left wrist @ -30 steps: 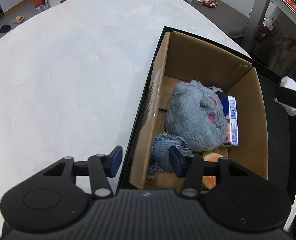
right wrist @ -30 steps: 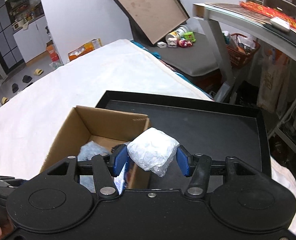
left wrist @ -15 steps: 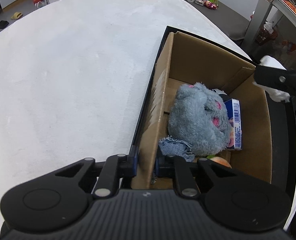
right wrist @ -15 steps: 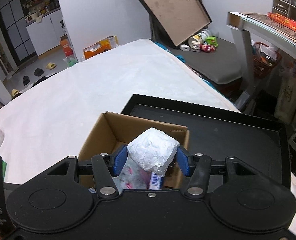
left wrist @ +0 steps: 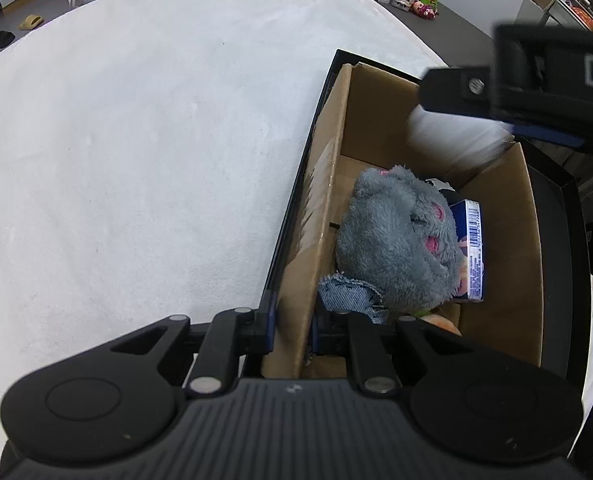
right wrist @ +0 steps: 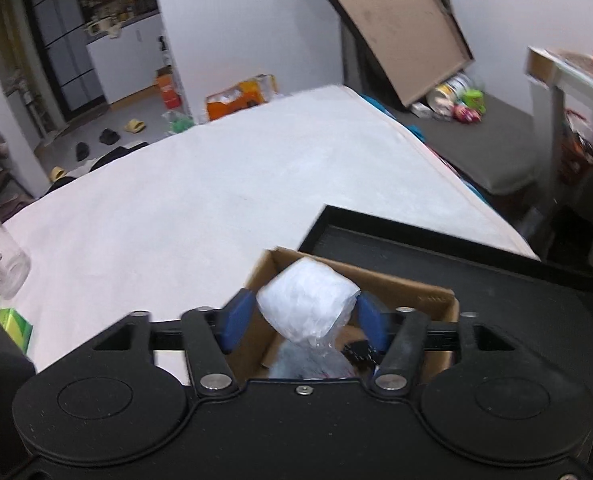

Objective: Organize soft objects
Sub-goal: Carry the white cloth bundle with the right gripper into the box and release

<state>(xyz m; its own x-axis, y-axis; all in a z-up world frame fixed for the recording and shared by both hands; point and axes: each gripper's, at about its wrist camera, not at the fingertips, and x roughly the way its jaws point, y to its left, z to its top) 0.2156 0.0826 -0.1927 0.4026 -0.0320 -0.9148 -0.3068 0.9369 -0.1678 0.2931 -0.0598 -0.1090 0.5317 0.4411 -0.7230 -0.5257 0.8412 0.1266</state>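
Below, box [left wrist: 508, 240] contents half-hidden; left gripper [left wrist: 292, 322] clamping box wall, right gripper [right wrist: 304, 316] w/ prob. wrapped white bundle [right wrist: 306, 304].

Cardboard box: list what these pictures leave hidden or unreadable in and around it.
- Left wrist view: the orange thing under the grey plush toy is mostly covered by the plush and the left gripper.
- Same view: the white bundle is blurred, its top hidden by the right gripper.
- Right wrist view: the cardboard box interior is blocked by the bundle and gripper body.
- Carton print: too small.
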